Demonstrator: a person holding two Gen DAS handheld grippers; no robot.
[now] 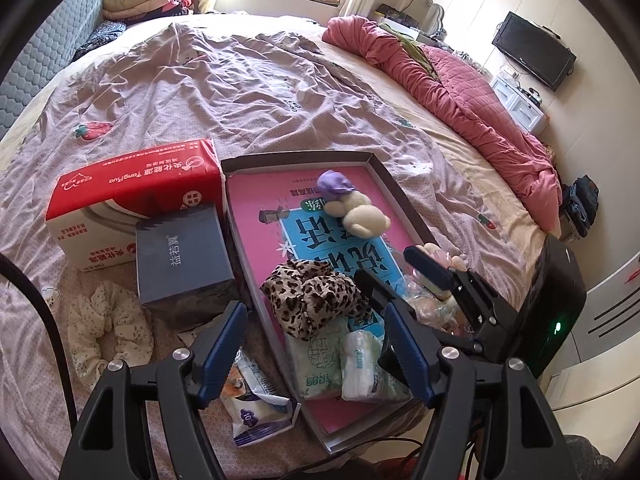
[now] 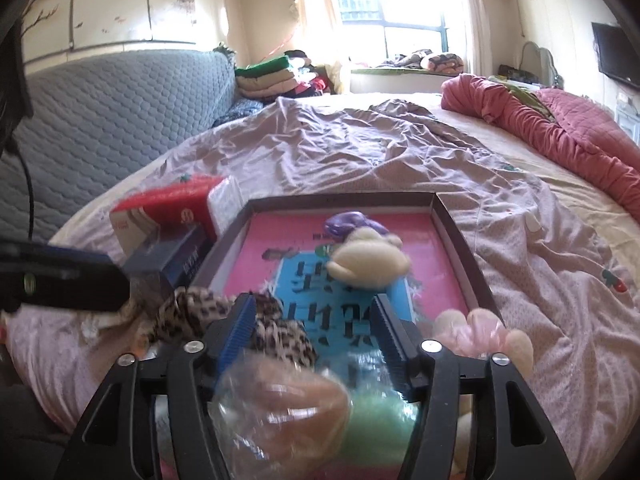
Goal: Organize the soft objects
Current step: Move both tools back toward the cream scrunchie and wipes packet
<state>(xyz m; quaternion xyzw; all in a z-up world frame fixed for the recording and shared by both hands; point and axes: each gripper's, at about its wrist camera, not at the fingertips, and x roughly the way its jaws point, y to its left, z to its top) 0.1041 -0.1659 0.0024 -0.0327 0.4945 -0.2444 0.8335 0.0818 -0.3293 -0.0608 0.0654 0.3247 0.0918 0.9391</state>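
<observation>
Bedroom: sunlit window at the far side, a black flat television (image 1: 534, 56) on the right wall, a grey quilted headboard (image 2: 120, 108) on the left.
Bed: wide, covered by a rumpled lilac sheet with strawberry patches (image 1: 240, 80); a rolled pink quilt (image 1: 460, 92) lies along its right edge.
Tray: shallow dark-rimmed cardboard box lid with a pink and blue printed floor (image 1: 248, 232), lying on the bed near its front.
Inside the tray: a leopard-print fabric scrunchie (image 1: 316, 296), a purple knotted hair tie (image 1: 334, 184) touching a cream fluffy plush piece (image 1: 362, 216), and two pale green tissue packs (image 1: 348, 364) at the near end.
Beside the tray: a red and white tissue carton (image 1: 132, 196) and a dark blue box (image 1: 184, 260) on its left — a white floral scrunchie (image 1: 104, 328) lies further left on the sheet.
Left tool (image 1: 316, 352): spread, nothing between its blue pads, hovering over the tray's near end.
Right tool (image 2: 314, 328): spread; a clear plastic bag of pastel soft items (image 2: 280, 408) sits blurred between the jaws, near their base — the pads do not press it.
</observation>
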